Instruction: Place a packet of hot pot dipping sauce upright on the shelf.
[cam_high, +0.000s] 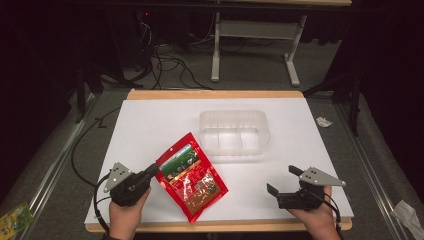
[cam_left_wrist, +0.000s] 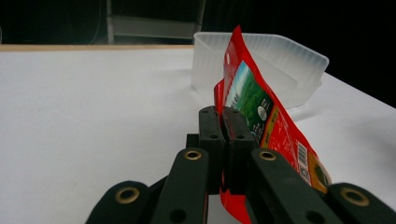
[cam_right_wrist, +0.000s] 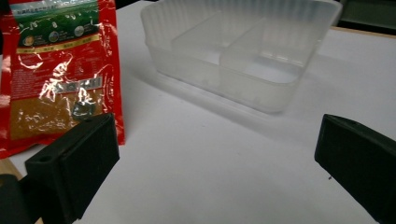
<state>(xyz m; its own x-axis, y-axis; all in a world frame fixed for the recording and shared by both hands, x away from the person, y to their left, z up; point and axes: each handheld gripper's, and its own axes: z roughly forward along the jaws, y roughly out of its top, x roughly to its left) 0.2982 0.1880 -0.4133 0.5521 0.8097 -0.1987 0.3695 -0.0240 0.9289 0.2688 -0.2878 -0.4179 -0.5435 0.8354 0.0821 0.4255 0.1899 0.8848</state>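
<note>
My left gripper (cam_high: 153, 169) sits at the near left of the white tabletop (cam_high: 150, 120), its fingers (cam_left_wrist: 211, 135) pinching the edge of a red snack pouch (cam_high: 190, 175). From the left gripper view the pouch (cam_left_wrist: 252, 107) stands on edge, rising from the clamped fingers, its green-and-red printed face turned to the right. From above, the pouch slants from the gripper toward the near edge of the tabletop, its far corner pointing at the clear plastic container (cam_high: 234, 132). The container stands near the middle of the tabletop, just beyond the pouch and apart from it. Seen from the right gripper view, the container (cam_right_wrist: 243, 51) is translucent, with inner walls dividing it into compartments; I see nothing lying in any of them. My right gripper (cam_high: 282, 180) rests at the near right, well apart from the pouch, its fingers (cam_right_wrist: 74, 158) spread wide and holding nothing, bare tabletop between them. In that view the pouch (cam_right_wrist: 56, 70) shows at upper left, glossy, with a brown band low on its face.
</note>
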